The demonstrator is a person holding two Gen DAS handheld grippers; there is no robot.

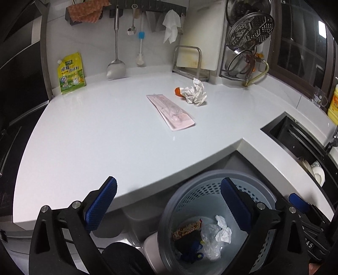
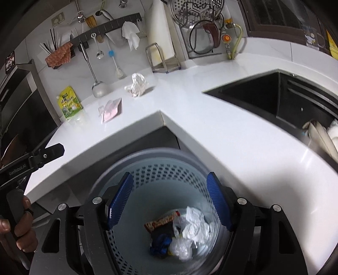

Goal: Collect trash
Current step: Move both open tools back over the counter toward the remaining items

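Both grippers, left (image 1: pixel 169 203) and right (image 2: pixel 169 201), released, empty, over trash bin (image 2: pixel 109 177); pink wrapper (image 1: pixel 171 112), crumpled tissue (image 1: pixel 195 92) mid-countertop (image 1: pixel 84 127), toward back edge.

We see a white surface (image 1: pixel 88 135) with a glossy sheen. On it lies a pale pink wrapper (image 1: pixel 170 112), and at its one o'clock a crumpled white tissue (image 1: pixel 195 92) against a small orange thing (image 1: pixel 178 91). At ten o'clock of the wrapper stands a yellow and green pouch (image 1: pixel 70 73) with printed pictures. On the wall hang an orange checked cloth (image 1: pixel 86 10) and a white cloth (image 1: pixel 171 25). The bin (image 2: pixel 147 169) is grey-blue, patterned with rows of holes; inside we see a red-brown snack wrapper (image 2: pixel 162 221), white paper (image 2: pixel 195 224), a clear bag (image 2: pixel 179 247) and something blue (image 2: pixel 160 245). Each tool (image 1: pixel 169 203) (image 2: pixel 170 201) is black with blue ribbed pads (image 1: pixel 101 203). The sink (image 2: pixel 274 101) is black.
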